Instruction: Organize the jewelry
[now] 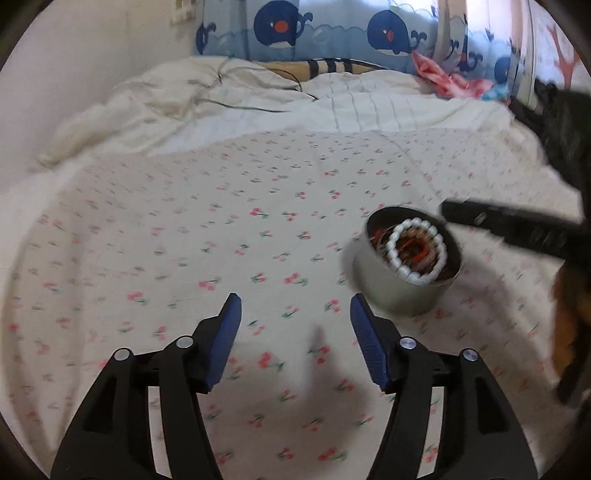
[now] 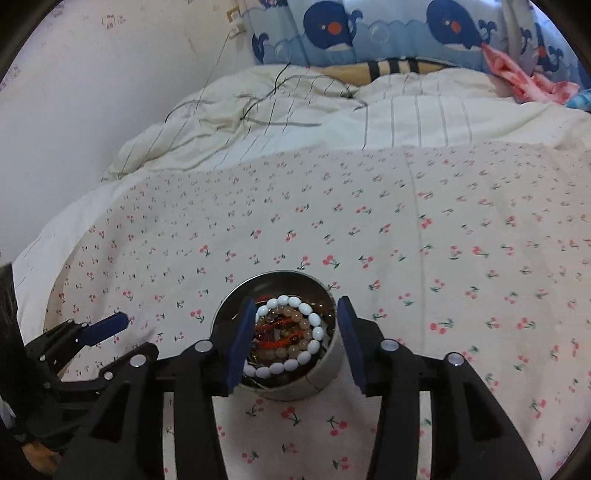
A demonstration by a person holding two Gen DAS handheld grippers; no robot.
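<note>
One round metal tin sits on the bed, on the cherry-print sheet, and it is full of jewelry. On top lies a white bead bracelet, a ring of oval beads; inside it a peach bead bracelet, and under these some red cord and darker pieces, tangled, too small to tell apart.

Handling, my judgement: the bracelets are light and floppy, prob. strung on elastic, so a bracelet will hang and swing when lifted, and the smooth beads can slip from the pads. Best hold is across one side of the white loop, pinching over the string w/ a bead on each side of the pads, not on one bead alone. The cords below may catch and come up together, so lift slow. The tin looks thin and light on a soft mattress; it can tip or slide if pushed at the rim.

The right claw hovers over the tin, released, empty; its left pad is over the tin's inside, the right pad just outside the rim. The left claw is also released and holds nothing, over bare sheet w/ the tin near, on its right. Behind are a white duvet and a whale-print curtain.
</note>
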